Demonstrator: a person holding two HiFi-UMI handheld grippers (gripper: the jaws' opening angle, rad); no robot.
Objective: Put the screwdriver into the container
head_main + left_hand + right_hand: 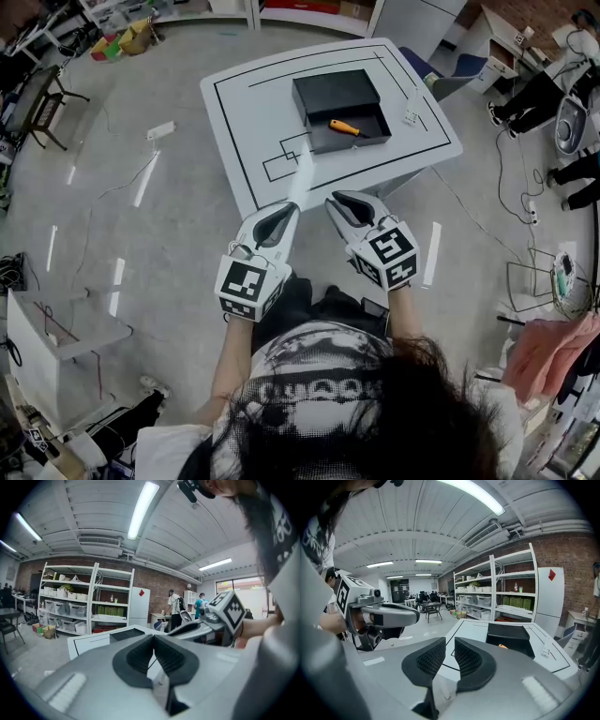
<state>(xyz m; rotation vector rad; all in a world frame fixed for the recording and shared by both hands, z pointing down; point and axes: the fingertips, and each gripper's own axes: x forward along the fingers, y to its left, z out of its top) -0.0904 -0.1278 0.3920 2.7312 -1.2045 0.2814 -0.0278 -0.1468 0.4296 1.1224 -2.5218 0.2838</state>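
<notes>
- Evidently the screwdriver [347, 127] lay inside the container [333, 94] — flat in its open part on the side nearer the person, with the orange handle [341, 125] toward the left in the head view.
- The container stood on the white table [253, 141], well apart from both grippers.
- The left gripper [153, 640] was clenched on nothing: its pads met at the tips, with no object between them.
- The right gripper [450, 649] stood slightly released, with a narrow gap between the pads and nothing in it.
- Both grippers were held close to the person's body, short of the table's near edge, pointing toward the container.
- Judgement on the task: placement looked complete, and no further step seemed needed.
- Judgement on handling: the screwdriver was probably light and stiff, not fragile. Its round handle could roll or twist between flat pads. The thin shaft would likely be slick and give little to bite on.
- Recommended hold, should it need moving — across the middle of the handle, jaws square to its length, coming from above, since the container walls stood near.
- The shaft tip was too small to make out.
</notes>
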